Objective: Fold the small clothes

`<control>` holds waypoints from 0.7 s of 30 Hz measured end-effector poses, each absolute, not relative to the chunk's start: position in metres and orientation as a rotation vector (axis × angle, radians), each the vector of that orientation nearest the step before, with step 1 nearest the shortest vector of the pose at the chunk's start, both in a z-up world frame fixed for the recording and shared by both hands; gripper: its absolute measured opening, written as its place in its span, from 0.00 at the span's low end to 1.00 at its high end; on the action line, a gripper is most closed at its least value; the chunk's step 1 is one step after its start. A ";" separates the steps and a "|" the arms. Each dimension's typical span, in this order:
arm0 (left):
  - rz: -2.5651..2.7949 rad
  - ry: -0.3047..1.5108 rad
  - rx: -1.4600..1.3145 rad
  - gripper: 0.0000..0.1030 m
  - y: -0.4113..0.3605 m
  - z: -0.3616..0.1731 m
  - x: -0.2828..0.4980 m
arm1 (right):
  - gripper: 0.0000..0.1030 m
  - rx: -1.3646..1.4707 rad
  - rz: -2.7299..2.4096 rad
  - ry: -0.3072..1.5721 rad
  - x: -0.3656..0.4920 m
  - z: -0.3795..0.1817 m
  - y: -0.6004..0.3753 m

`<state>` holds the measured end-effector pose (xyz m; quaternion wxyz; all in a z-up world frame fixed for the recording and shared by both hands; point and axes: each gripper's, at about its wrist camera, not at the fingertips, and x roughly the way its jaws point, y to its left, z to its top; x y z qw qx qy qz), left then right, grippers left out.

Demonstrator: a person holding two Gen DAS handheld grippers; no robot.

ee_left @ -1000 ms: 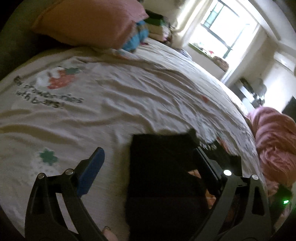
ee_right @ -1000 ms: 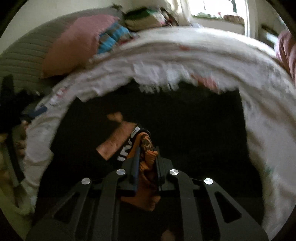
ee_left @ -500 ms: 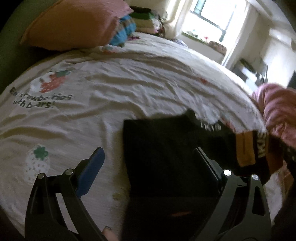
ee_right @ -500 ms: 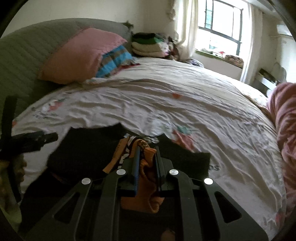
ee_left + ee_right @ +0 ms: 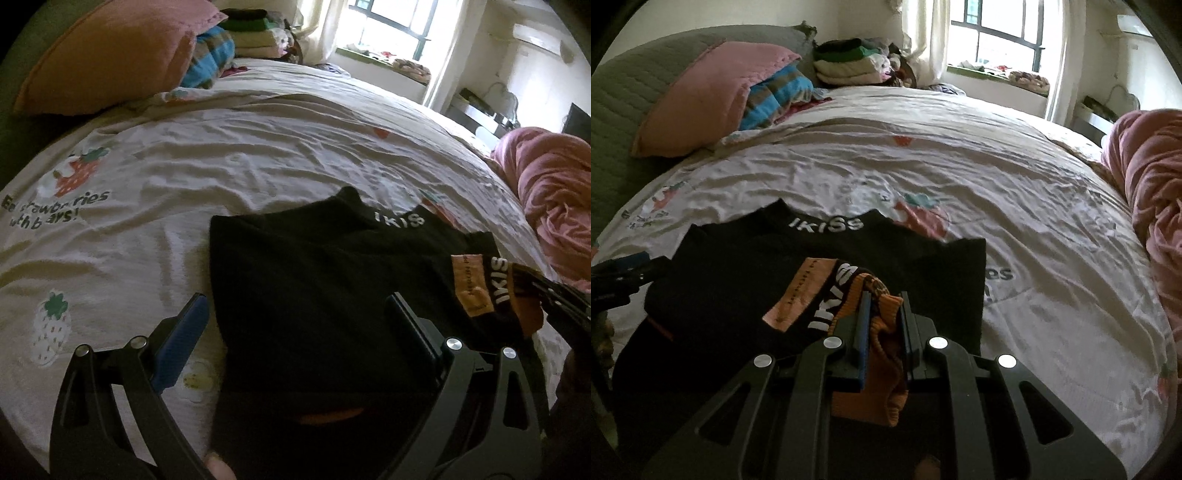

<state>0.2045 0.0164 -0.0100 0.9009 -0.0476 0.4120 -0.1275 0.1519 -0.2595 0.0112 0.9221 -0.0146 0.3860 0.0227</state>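
Right gripper [image 5: 882,314] clenched on orange ribbed cuff [image 5: 875,354] of black garment [image 5: 314,295]; left gripper [image 5: 295,325] released, hovering over its near-left part. Garment lies partly folded on strawberry-print bedsheet [image 5: 221,147], "IKISS" collar [image 5: 825,223] at far edge. Judgement: carry cuff across low, lay edges flush, left pins the fold, then let go. Orange label [image 5: 471,284] near cuff.

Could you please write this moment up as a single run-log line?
right gripper: jaws shut on orange cuff | left gripper: jaws open, over black garment | bed sheet: garment part folded
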 end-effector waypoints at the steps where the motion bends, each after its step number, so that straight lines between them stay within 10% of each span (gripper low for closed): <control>1: -0.270 0.854 -0.089 0.85 0.013 -0.011 0.204 | 0.13 -0.029 0.043 0.796 0.152 0.009 -0.260; 21: -0.337 0.983 0.056 0.53 -0.021 -0.035 0.194 | 0.34 0.016 0.171 0.854 0.135 -0.004 -0.231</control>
